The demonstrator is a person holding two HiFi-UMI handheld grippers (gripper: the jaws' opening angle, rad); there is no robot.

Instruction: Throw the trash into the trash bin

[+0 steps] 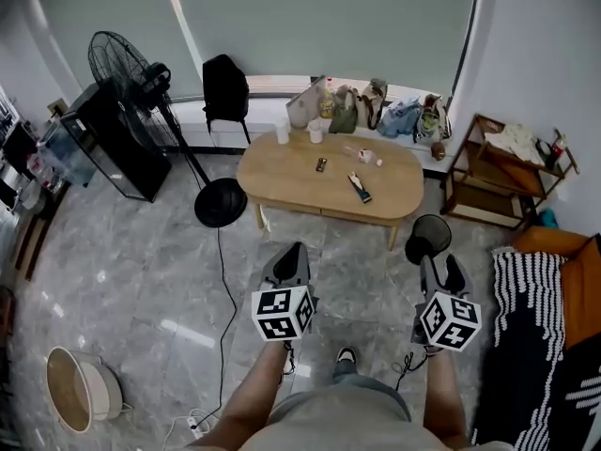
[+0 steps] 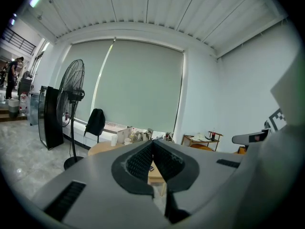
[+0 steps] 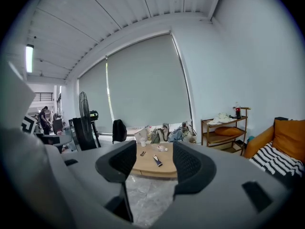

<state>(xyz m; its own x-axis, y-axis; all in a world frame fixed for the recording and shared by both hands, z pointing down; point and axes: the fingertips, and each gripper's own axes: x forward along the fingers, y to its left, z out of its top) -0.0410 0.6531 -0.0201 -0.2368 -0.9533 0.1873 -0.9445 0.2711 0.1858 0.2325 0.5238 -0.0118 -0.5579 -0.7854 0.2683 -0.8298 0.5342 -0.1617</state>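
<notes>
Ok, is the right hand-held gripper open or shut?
Open: the right hand-held gripper has its jaws apart, nothing between them.

Ahead of both jaws, the litter on the counter (image 1: 282,172) is too small to name: a dark scrap (image 1: 321,164), a flat dark-and-light piece (image 1: 360,187) and a pale pinkish bit (image 1: 364,155). The right gripper (image 1: 441,263) hides the lower part of the black mesh bin (image 1: 429,236) just beyond its jaws. The left gripper (image 2: 152,147), jaws pressed together, covers nearly all of the counter (image 2: 102,148) in its own view. Off to the right of the right jaws, the striped throw (image 1: 526,346) and the orange sofa (image 1: 582,285) run out past the picture's edge.
</notes>
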